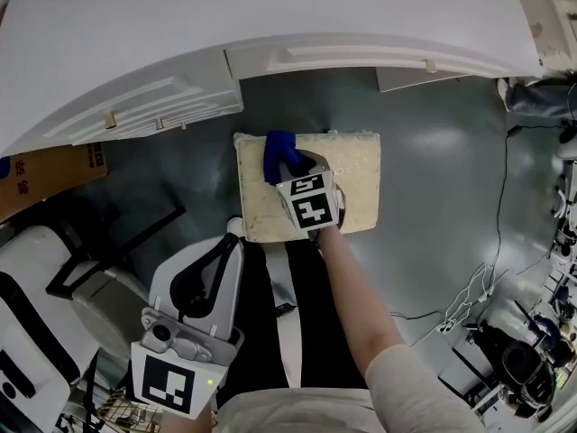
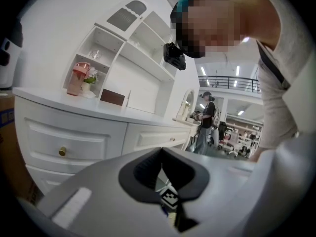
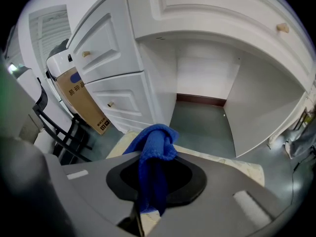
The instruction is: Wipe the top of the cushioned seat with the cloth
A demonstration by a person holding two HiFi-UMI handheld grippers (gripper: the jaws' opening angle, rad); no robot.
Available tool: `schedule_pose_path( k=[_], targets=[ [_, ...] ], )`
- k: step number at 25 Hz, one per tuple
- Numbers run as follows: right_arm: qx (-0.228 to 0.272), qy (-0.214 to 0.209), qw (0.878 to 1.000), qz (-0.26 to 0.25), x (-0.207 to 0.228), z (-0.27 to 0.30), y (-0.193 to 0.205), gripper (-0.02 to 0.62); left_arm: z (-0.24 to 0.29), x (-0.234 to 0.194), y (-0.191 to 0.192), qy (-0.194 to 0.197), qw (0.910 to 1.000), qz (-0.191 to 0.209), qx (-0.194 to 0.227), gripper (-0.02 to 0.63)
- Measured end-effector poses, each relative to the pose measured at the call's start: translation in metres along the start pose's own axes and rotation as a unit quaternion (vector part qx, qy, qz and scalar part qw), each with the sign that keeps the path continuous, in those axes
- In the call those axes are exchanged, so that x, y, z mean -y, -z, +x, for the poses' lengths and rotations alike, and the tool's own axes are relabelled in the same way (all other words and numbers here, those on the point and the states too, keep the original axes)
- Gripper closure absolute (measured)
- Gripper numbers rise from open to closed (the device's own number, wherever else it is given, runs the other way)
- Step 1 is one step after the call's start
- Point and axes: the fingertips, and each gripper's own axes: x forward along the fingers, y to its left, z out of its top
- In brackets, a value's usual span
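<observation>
A cream cushioned seat [image 1: 356, 183] stands on the grey floor in front of the white dresser. My right gripper [image 1: 287, 165] points steeply down over the seat's left half, shut on a blue cloth [image 1: 278, 149]. In the right gripper view the cloth [image 3: 154, 172] runs between the jaws and bunches up past the tips of the gripper [image 3: 158, 152], with the seat [image 3: 246, 169] showing beyond. My left gripper [image 1: 225, 246] hangs near the seat's front left corner, away from the cloth. Its jaws [image 2: 162, 154] look shut with nothing between them.
A white dresser with drawers [image 1: 162, 106] curves along the far side, with an open recess behind the seat. A cardboard box [image 1: 50, 174] and a black chair frame [image 1: 108, 251] are at the left. Cables [image 1: 500, 242] trail on the floor at the right.
</observation>
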Motion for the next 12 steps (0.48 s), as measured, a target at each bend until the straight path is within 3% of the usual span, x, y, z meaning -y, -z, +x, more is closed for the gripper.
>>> schedule_pose_path(
  k=[12],
  targets=[
    [-0.004,0.029,0.999,0.031,0.089,-0.027,0.034,0.525,0.05,0.049,0.0,0.022,0.9997,0.009,-0.008,0.607]
  ],
)
